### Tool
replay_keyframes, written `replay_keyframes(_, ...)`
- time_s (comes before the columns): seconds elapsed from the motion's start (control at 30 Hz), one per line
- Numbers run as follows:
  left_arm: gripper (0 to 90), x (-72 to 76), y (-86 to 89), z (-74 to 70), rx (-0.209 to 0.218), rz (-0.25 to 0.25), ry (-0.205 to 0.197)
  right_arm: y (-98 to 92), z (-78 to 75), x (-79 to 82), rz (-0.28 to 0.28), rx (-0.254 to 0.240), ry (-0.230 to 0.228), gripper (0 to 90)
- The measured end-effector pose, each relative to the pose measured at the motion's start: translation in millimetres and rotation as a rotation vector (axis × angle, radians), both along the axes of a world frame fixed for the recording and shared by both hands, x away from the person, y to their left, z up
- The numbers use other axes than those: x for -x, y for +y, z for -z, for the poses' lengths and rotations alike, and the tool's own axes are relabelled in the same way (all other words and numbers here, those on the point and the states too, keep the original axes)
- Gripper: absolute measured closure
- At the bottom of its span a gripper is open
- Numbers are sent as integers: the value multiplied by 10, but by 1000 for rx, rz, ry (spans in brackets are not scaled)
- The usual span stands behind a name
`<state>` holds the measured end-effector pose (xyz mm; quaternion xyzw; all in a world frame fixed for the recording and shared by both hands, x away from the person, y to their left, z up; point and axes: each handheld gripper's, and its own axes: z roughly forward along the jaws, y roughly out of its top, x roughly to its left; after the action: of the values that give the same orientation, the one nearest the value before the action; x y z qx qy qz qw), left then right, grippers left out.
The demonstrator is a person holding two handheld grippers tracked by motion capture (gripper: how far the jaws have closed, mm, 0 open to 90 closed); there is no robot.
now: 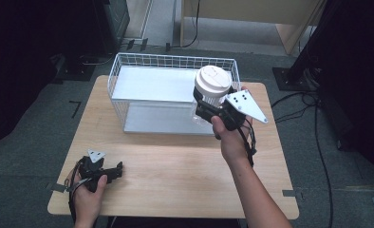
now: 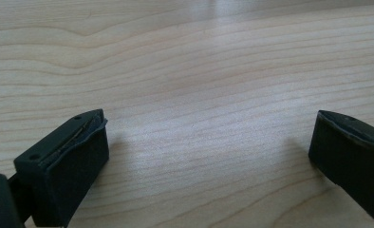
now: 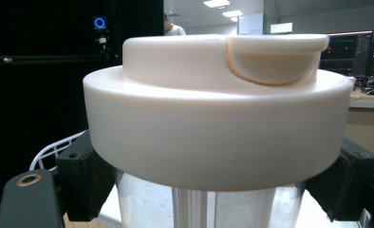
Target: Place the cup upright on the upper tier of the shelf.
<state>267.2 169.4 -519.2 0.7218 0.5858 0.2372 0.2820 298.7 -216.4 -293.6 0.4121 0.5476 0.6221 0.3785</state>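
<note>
Closest to the high camera, at the near left corner of the desk (image 1: 175, 166), the left gripper (image 1: 117, 169) rests low on the wood in the person's left hand (image 1: 88, 199), with its grey three-cornered plate on top. Its own view shows the two black jaws standing wide apart with bare wood grain between them and nothing held.

Farther in, toward the desk's right edge, the right hand (image 1: 232, 140) holds the right gripper (image 1: 209, 102) up off the surface. Its jaws are clamped on a clear tumbler (image 1: 212, 85), gripping the see-through body just under the broad cream-white lid (image 3: 218, 128). That lid has a raised centre with a flip tab, and no brand, label or writing can be read on it. The tumbler stands upright in the grip, in front of the right end of a white wire basket (image 1: 128, 90) that sits along the far edge of the desk. The basket has a pale flat floor, and whether the tumbler touches its rim I cannot tell.
</note>
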Motion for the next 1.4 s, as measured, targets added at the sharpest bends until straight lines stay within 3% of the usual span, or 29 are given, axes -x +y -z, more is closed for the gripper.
replay_keyframes(0.4, 0, 0, 0, 0, 1, 0, 0, 84, -200, -378, 41, 7, -9, 149)
replay_keyframes(0.83, 0, 0, 0, 1, 1, 0, -1, 133, -238, -837, 112, 37, 26, 149)
replay_keyframes(1.23, 0, 0, 0, -1, 1, 1, 1, 77, -286, -1095, 184, 72, 46, 149)
replay_keyframes(1.4, 0, 0, 1, 0, 1, 1, 1, 66, -282, -1133, 181, 54, 69, 149)
